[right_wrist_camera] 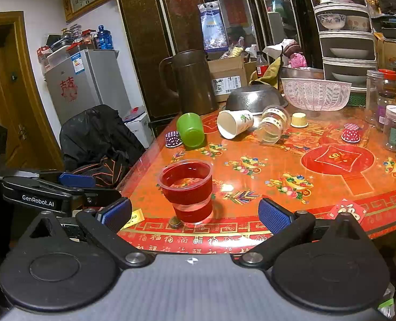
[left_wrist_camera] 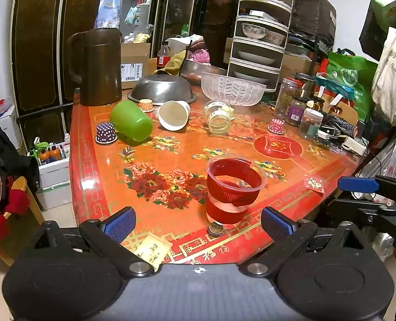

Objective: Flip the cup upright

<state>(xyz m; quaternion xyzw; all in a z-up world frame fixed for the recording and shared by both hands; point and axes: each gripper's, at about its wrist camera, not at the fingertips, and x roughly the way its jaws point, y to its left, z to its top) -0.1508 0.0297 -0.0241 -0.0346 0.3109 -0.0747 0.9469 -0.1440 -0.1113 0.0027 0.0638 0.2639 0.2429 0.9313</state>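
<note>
A clear plastic cup (left_wrist_camera: pixel 231 187) stands upright near the table's front edge; it also shows in the right wrist view (right_wrist_camera: pixel 188 190). Further back lie three cups on their sides: a green cup (left_wrist_camera: pixel 131 120) (right_wrist_camera: pixel 190 129), a white paper cup (left_wrist_camera: pixel 174 114) (right_wrist_camera: pixel 234 123) and a clear labelled cup (left_wrist_camera: pixel 219 117) (right_wrist_camera: pixel 274 127). My left gripper (left_wrist_camera: pixel 198 226) is open and empty, just short of the upright cup. My right gripper (right_wrist_camera: pixel 195 214) is open and empty in front of the same cup; it also shows at the right edge of the left wrist view (left_wrist_camera: pixel 364 187).
The red flowered table (left_wrist_camera: pixel 171 160) holds a brown jug (left_wrist_camera: pixel 97 65), an upturned steel colander (left_wrist_camera: pixel 162 88), a white basket (left_wrist_camera: pixel 232 88), jars (left_wrist_camera: pixel 297 107) and small paper cupcake cups (left_wrist_camera: pixel 106 133). A coin (left_wrist_camera: pixel 215 228) lies by the upright cup. A chair with dark clothes (right_wrist_camera: pixel 99 139) stands left.
</note>
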